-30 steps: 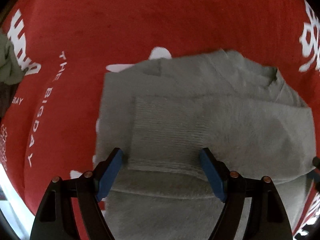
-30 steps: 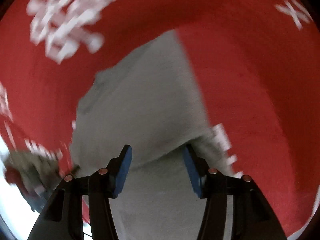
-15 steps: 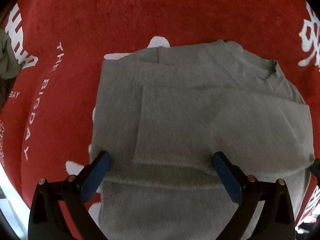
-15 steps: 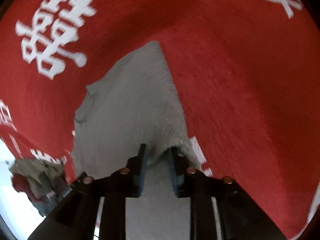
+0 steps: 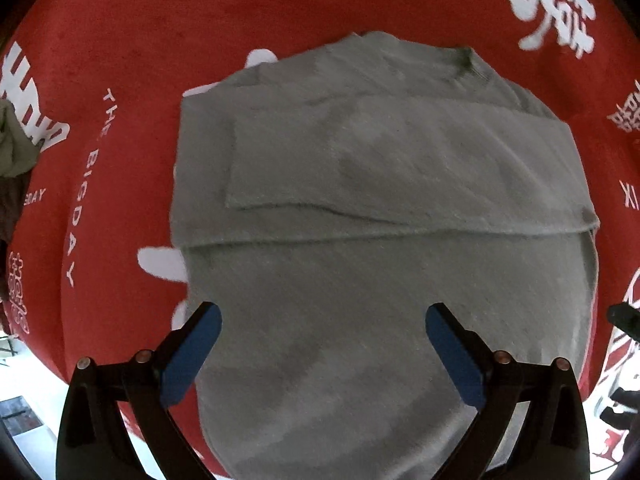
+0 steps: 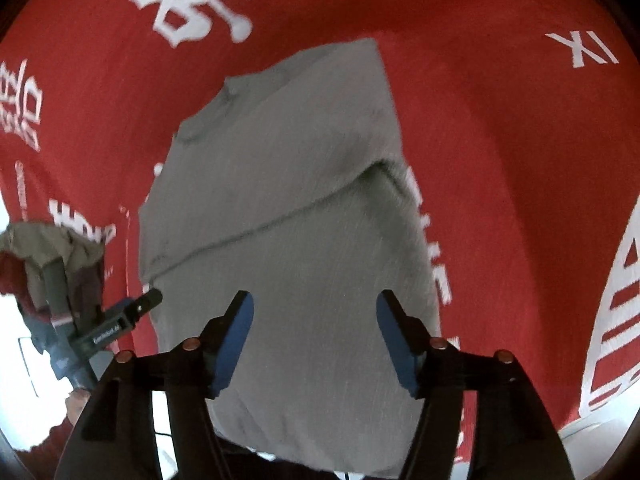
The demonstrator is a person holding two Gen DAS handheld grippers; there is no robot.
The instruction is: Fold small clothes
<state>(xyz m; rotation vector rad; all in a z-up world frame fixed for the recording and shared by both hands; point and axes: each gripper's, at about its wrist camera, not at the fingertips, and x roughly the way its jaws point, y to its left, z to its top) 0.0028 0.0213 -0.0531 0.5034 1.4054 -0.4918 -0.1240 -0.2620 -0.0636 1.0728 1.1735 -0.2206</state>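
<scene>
**One grey sweater, folded on the red cloth**

One grey knit sweater (image 5: 360,216) lies flat on a red cloth (image 5: 280,8) printed with white characters and the words "THE BIGDAY". It is a soft, fuzzy, pale grey-green garment. Its ribbed neckline sits at the far edge in the left wrist view, slightly darker at the collar. A sleeve is folded across the chest as a broad band, its cuff end making a straight edge toward the left side of the body. Below that band a horizontal fold line runs the width of the garment, and the lower part spreads toward the camera, smooth with faint darker patches. In the right wrist view the same sweater (image 6: 288,208) appears as a long block with a diagonal crease across it and a small raised ridge at its right edge.

The left gripper (image 5: 322,340) hangs over the lower part with its blue pads spread wide, nothing between them pressed. The right gripper (image 6: 314,328) has just been opening; its pads now stand apart above the cloth, gripping nothing. A heap of other clothes (image 5: 14,140) lies at the cloth's left edge, well apart from the sweater.
</scene>
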